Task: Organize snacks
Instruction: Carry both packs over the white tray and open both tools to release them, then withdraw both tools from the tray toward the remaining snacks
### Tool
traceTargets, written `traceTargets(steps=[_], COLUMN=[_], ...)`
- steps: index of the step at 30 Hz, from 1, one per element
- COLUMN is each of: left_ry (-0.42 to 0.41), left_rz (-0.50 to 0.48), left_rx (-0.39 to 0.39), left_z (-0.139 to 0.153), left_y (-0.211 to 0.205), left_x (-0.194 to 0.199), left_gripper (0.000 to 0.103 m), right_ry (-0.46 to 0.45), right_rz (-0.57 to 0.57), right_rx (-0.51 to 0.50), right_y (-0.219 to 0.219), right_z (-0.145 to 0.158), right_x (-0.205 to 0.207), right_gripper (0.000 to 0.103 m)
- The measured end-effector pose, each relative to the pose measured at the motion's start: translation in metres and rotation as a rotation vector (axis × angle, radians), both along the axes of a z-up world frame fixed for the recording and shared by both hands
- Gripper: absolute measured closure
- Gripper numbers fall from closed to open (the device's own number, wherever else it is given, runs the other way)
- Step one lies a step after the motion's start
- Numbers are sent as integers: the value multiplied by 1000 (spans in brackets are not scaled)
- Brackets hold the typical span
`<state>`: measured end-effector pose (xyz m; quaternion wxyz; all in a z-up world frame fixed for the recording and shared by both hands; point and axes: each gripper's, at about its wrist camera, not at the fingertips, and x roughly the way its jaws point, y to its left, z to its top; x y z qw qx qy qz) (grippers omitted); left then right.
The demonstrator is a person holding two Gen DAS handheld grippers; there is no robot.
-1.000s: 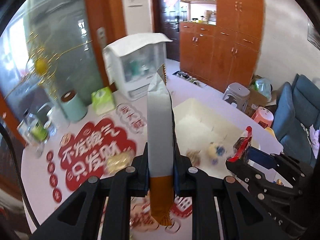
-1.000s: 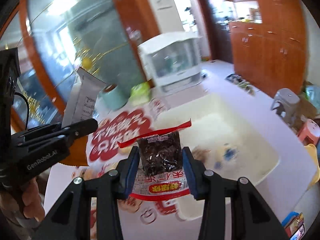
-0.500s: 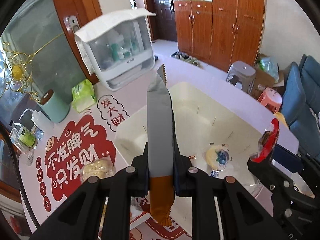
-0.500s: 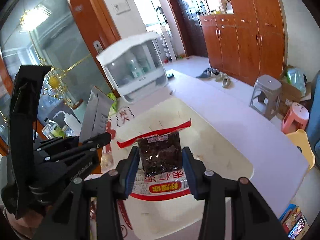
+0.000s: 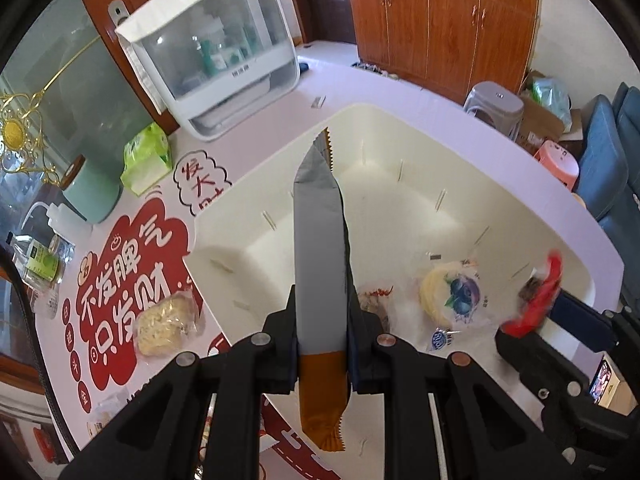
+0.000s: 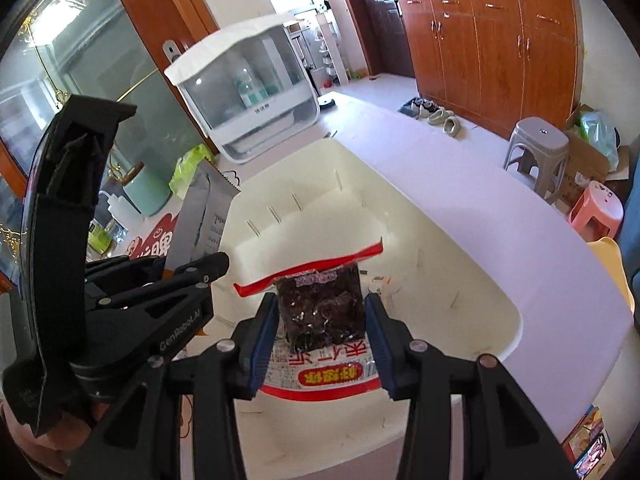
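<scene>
My left gripper (image 5: pixel 322 332) is shut on a tall grey and orange snack packet (image 5: pixel 318 248), held upright over the near left edge of the white bin (image 5: pixel 400 128). My right gripper (image 6: pixel 320 332) is shut on a red-edged packet of dark dried fruit (image 6: pixel 320 312), held above the bin (image 6: pixel 440 216). In the left wrist view that packet (image 5: pixel 538 296) shows at the right. The bin holds a blueberry cake packet (image 5: pixel 454 294) and a small wrapped snack (image 5: pixel 372 300). A pale biscuit packet (image 5: pixel 166 330) lies on the red mat.
A white dish cabinet (image 5: pixel 212 52) stands at the table's back. A green tissue pack (image 5: pixel 146 156), a mint canister (image 5: pixel 92 196) and small bottles (image 5: pixel 40 260) stand at the left. Stools (image 6: pixel 536 152) and a wooden wardrobe lie beyond the table.
Both grippers have moved forward and down over the bin, each still holding its packet. The bin now fills the middle of both views.
</scene>
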<state>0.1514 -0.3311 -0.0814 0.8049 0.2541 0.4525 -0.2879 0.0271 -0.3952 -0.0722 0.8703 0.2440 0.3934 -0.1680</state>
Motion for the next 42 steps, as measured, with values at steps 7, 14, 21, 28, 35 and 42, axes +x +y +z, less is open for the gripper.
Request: traceTargets(steps=[7, 14, 21, 28, 35, 42], left_ry=[8, -53, -35, -18, -7, -14], left_rz=[23, 43, 59, 77, 130, 206], left_rx=[71, 109, 116, 107, 81, 34], left_z=[-17, -15, -15, -8, 6, 27], left_y=[1, 12, 20, 32, 65, 124], left_x=[2, 2, -2, -8, -8, -3], left_gripper=[62, 20, 20, 20, 20, 20], right_ry=[37, 68, 79, 98, 103, 92], right_rz=[14, -2, 14, 18, 29, 50], right_rx=[-11, -16, -15, 1, -5, -35], right_y=[1, 1, 5, 8, 19, 44], right_z=[-7, -11, -14, -17, -11, 7], right_x=[8, 11, 12, 11, 10, 13], right_gripper=[60, 53, 52, 52, 52, 52])
